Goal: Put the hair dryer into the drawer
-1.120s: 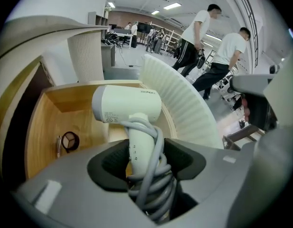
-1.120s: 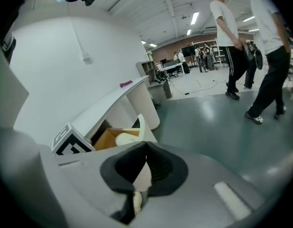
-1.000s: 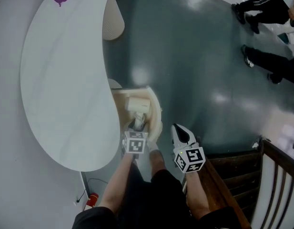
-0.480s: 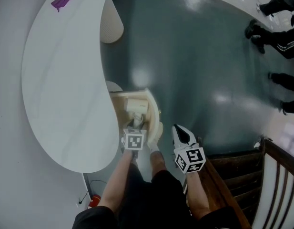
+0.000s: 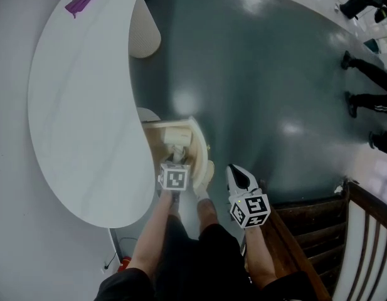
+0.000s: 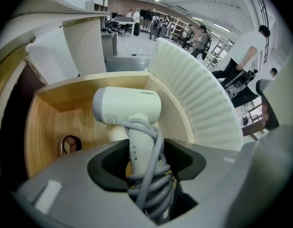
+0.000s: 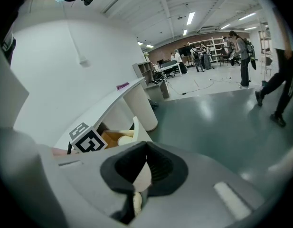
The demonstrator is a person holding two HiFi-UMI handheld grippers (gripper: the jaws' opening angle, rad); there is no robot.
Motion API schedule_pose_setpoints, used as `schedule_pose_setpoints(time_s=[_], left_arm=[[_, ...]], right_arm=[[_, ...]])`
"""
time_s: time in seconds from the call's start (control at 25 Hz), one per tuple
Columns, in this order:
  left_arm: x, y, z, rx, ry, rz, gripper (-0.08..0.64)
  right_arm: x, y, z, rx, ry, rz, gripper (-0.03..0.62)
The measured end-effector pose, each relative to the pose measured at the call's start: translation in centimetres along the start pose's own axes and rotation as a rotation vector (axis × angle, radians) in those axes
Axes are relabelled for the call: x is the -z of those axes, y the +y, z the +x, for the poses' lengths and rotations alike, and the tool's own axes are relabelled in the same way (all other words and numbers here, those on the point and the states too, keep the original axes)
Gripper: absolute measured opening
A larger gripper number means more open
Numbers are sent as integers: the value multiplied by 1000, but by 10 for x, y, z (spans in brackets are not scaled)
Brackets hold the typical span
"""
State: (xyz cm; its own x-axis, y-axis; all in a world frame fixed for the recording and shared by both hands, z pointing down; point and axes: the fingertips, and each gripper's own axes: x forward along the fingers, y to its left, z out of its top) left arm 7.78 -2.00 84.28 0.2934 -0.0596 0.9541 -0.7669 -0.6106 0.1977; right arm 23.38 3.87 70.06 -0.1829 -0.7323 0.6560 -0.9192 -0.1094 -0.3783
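**Hair dryer gripped inside the open drawer**

The left gripper [image 6: 144, 156] was clamped on the handle of the white hair dryer [image 6: 127, 106], and its jaws stood fairly wide around the handle and the grey cord [image 6: 148, 179] coiled about it. The left gripper view showed the dryer's head low inside the drawer [image 6: 46, 122], over the wooden floor and near the back wall. The view did not settle whether it touched the wood. A small round object [image 6: 69, 145] lay at the drawer's left side, and the ribbed white drawer front [image 6: 198, 99] curved along the right. Neither detail could be made out from above.

The head view gave the layout instead. The drawer [image 5: 202, 150] was pulled out from under the curved white table [image 5: 86, 105]. The left gripper [image 5: 178, 160] pointed steeply down into it, and the hair dryer [image 5: 179, 137] showed as a pale shape beyond the gripper.

The right gripper [image 5: 236, 174] hung just beside the drawer, over the dark green floor [image 5: 256, 74]. Its own view showed the right gripper [image 7: 145, 148] with jaw tips together and nothing held. The left gripper's marker cube [image 7: 89, 139] appeared in front of the drawer opening, and people [image 7: 241, 56] stood far across the room.
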Motion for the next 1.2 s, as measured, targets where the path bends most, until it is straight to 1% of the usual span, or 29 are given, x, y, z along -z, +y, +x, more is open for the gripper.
schedule_pose_setpoints(time_s=[0.28, 0.4, 0.76, 0.96, 1.08, 1.2], left_arm=[[3, 5, 13, -9, 0, -14, 242], [3, 3, 15, 5, -2, -19, 242], [2, 4, 18, 1, -11, -13, 245], [-1, 4, 19, 1, -38, -13, 241], [-2, 5, 17, 1, -40, -19, 241], [-5, 6, 13, -10, -57, -5, 241]], right_arm=[[2, -2, -2, 7, -1, 4, 3], [3, -3, -1, 8, 1, 4, 3], [8, -1, 0, 6, 7, 6, 3], [9, 1, 6, 0, 11, 6, 3], [8, 4, 9, -3, 11, 7, 3], [10, 6, 10, -5, 16, 8, 3]])
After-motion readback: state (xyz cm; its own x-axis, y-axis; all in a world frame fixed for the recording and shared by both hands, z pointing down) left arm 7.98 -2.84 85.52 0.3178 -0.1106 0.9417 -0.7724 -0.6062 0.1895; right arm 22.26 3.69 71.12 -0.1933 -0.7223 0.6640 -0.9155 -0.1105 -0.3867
